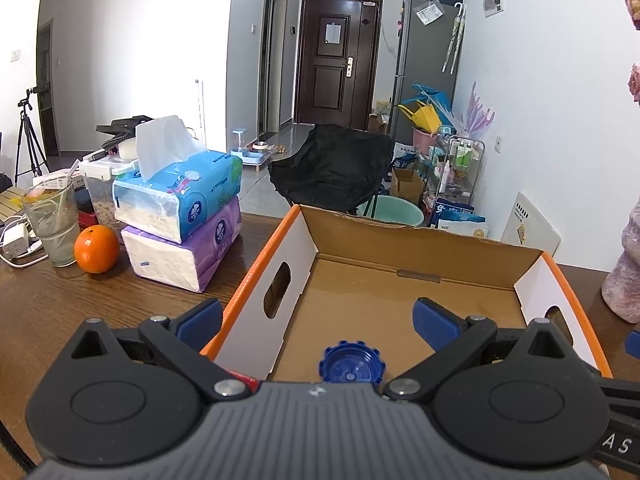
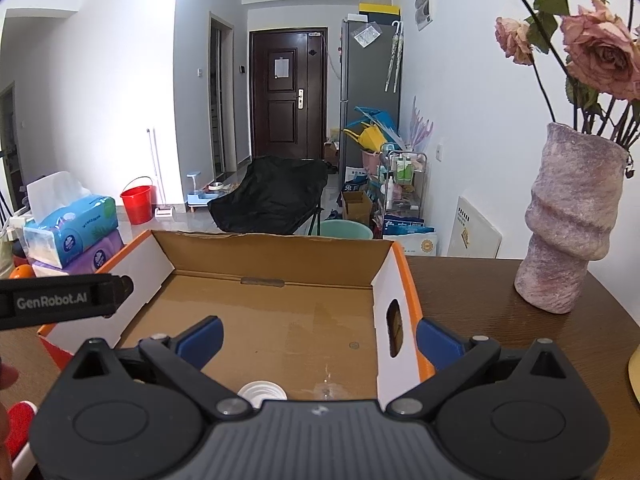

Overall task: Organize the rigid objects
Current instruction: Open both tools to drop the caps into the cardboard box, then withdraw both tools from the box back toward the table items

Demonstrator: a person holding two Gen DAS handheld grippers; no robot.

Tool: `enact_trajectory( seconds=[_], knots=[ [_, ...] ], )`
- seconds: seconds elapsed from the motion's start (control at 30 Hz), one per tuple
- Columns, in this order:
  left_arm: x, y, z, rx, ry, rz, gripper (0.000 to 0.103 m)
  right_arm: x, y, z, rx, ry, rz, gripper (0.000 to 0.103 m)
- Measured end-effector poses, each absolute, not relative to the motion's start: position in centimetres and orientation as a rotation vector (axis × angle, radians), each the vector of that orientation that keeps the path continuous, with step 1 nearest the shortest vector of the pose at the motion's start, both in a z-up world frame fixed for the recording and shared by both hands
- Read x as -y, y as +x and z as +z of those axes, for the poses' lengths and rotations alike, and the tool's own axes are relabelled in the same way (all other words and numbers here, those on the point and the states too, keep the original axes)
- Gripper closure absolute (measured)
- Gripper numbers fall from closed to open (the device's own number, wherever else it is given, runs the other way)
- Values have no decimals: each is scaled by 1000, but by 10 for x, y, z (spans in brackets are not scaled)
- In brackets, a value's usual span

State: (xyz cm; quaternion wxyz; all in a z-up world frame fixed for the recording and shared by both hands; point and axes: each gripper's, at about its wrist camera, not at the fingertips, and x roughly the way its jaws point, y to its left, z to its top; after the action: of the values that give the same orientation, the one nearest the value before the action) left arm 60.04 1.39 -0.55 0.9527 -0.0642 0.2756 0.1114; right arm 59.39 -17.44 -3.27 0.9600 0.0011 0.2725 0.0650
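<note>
An open cardboard box with orange rims [image 1: 256, 268] [image 2: 404, 264] sits on the brown wooden table. My left gripper [image 1: 318, 320] is open, its fingers straddling the box's left wall. A blue ridged bottle cap [image 1: 352, 364] lies on the box floor just in front of it. My right gripper [image 2: 320, 338] is open, straddling the box's right wall. A white ridged cap [image 2: 262, 394] lies on the box floor close to it. Part of the left gripper's body shows at the left in the right wrist view [image 2: 60, 298].
Two stacked tissue packs [image 1: 180, 208], an orange [image 1: 97, 249] and a glass [image 1: 52, 222] stand left of the box. A pink vase with dried roses [image 2: 568, 224] stands right of it. A black chair [image 1: 332, 164] is beyond the table.
</note>
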Motion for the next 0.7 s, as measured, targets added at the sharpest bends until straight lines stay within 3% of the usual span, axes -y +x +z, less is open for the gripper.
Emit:
enact_trajectory(
  seconds=[0.7],
  knots=[
    [-27, 538, 6, -547, -140, 223, 0, 189, 532, -17, -511, 11, 121, 0]
  ],
)
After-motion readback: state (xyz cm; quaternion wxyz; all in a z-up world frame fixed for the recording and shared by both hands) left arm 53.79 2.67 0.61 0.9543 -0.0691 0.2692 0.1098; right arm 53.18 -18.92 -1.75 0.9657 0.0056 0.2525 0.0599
